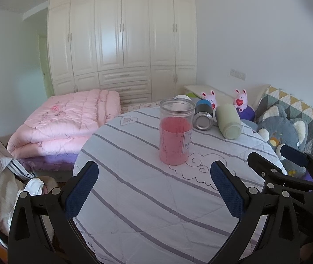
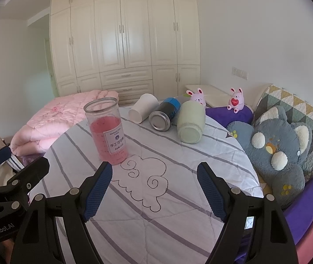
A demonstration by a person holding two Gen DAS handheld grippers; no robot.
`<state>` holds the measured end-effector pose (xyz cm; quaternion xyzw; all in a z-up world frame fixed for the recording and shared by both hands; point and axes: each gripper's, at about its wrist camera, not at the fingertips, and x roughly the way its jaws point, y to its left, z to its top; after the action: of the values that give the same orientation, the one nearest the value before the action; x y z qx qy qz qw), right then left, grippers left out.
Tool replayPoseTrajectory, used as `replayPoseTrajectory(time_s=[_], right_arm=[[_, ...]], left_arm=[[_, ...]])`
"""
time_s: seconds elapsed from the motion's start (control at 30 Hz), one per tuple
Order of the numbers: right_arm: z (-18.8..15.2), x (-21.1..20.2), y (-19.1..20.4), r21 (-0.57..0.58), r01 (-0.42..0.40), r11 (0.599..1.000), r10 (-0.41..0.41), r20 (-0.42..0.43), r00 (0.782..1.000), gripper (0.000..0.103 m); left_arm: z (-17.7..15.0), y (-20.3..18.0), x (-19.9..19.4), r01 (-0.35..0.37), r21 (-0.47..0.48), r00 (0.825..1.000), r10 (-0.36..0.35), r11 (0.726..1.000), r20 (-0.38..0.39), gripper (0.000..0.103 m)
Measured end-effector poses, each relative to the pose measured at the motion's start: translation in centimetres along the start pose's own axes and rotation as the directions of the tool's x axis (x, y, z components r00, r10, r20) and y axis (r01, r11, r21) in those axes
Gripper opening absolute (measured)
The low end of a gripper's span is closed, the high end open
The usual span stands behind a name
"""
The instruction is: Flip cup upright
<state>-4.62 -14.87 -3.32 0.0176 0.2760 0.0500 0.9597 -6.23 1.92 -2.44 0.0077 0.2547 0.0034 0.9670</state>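
Behind the clear jar (image 2: pixel 107 132), white cup (image 2: pixel 143 108) lies sideways, mouth seemingly rearward.

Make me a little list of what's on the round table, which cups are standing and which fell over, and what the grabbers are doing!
table: round, striped cloth
standing: clear jar with pink contents
lying down: white paper cup, blue-and-black can, pale green cup
left tool: open, holding nothing
right tool: open, holding nothing
nearby: grey plush toy, two pink bunny figures, pink quilt
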Motion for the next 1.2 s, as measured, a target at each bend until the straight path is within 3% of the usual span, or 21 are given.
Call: replayPoseTrajectory(time_s=[1.2], right_arm=[[0.1,2.0,0.0,0.002,0.015,1.000,-0.014,-0.043,0.999,0.081]], left_arm=[[0.1,-0.1,1.8,0.010,0.008,1.000,-0.010,1.000,0.009,0.103]])
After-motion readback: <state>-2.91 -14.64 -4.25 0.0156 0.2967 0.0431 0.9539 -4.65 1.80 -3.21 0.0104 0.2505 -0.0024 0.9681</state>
